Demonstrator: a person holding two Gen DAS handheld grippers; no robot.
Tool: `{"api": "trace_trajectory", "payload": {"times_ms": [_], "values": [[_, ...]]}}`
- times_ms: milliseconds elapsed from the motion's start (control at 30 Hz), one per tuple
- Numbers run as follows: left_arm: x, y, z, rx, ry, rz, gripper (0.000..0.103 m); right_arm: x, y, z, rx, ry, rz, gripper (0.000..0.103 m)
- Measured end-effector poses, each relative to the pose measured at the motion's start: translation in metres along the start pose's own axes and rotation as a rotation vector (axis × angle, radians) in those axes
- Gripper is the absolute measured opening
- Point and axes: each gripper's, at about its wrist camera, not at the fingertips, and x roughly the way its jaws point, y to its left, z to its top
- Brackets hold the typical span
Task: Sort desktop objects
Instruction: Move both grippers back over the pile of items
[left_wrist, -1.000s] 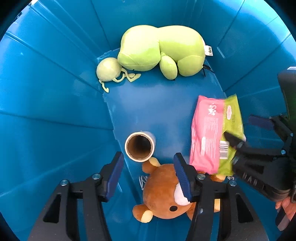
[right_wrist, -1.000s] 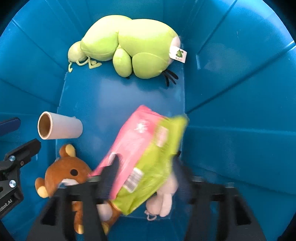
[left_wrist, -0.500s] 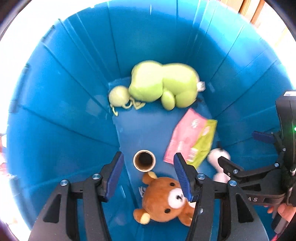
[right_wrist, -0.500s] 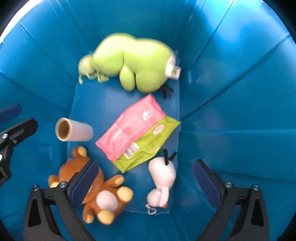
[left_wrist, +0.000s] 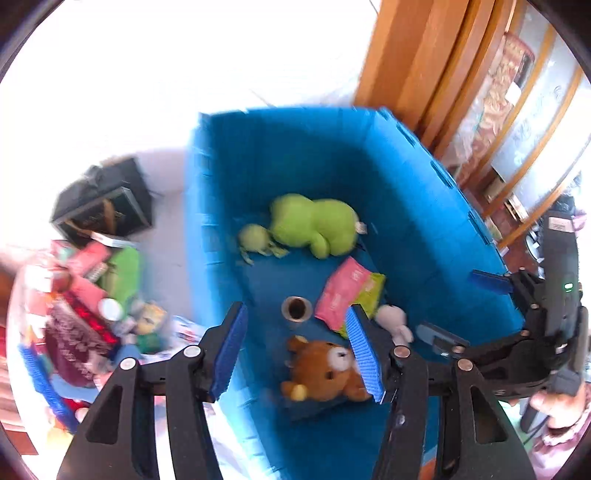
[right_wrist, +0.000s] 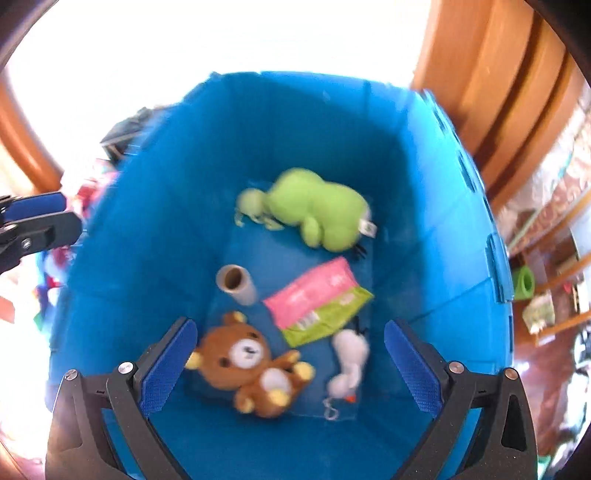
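Wooden shelving (right_wrist: 491, 74) is standing beyond the blue bin (right_wrist: 147, 229) we are hovering over. Our right gripper (right_wrist: 291, 365) is gaping wide and empty; our left gripper (left_wrist: 295, 350) is sitting half open, holding nothing. Near the bin's far wall a green plush (right_wrist: 317, 210) is lying, with the pink-and-green packet (right_wrist: 317, 299) just behind the brown bear (right_wrist: 251, 365).

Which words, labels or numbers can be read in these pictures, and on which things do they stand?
None can be read.
Pink and green pack: print and a barcode, too blurred.
Green plush toy: small white tag, too small.
Right gripper: a label on its body, illegible.
Packs outside the blue bin: blurred.
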Motion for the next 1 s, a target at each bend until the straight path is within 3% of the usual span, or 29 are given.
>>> {"api": "trace_trajectory", "payload": {"times_ms": [267, 333, 400, 567, 667, 867, 1000], "values": [[-0.075, 0.091, -0.057, -0.063, -0.185, 0.154, 0.055, -0.049, 0.102, -0.004, -0.112, -0.192, 0.073, 0.103], [-0.087, 0.12, -0.073, -0.077, -0.222, 0.207, 0.06, -0.053, 0.13, -0.005, -0.143, -0.233, 0.093, 0.103], [-0.095, 0.147, -0.091, -0.095, -0.248, 0.252, 0.066, -0.057, 0.158, -0.008, -0.172, -0.275, 0.1, 0.103], [-0.113, 0.227, -0.139, -0.151, -0.282, 0.324, 0.067, -0.06, 0.225, -0.017, -0.19, -0.352, 0.193, 0.103], [-0.12, 0.274, -0.17, -0.182, -0.31, 0.385, 0.067, -0.051, 0.261, -0.019, -0.204, -0.372, 0.239, 0.103], [-0.11, 0.351, -0.237, -0.21, -0.334, 0.564, 0.067, -0.005, 0.326, -0.03, -0.207, -0.374, 0.251, 0.103], [-0.079, 0.368, -0.271, -0.22, -0.33, 0.57, 0.067, 0.037, 0.351, -0.042, -0.189, -0.342, 0.235, 0.103]]}}
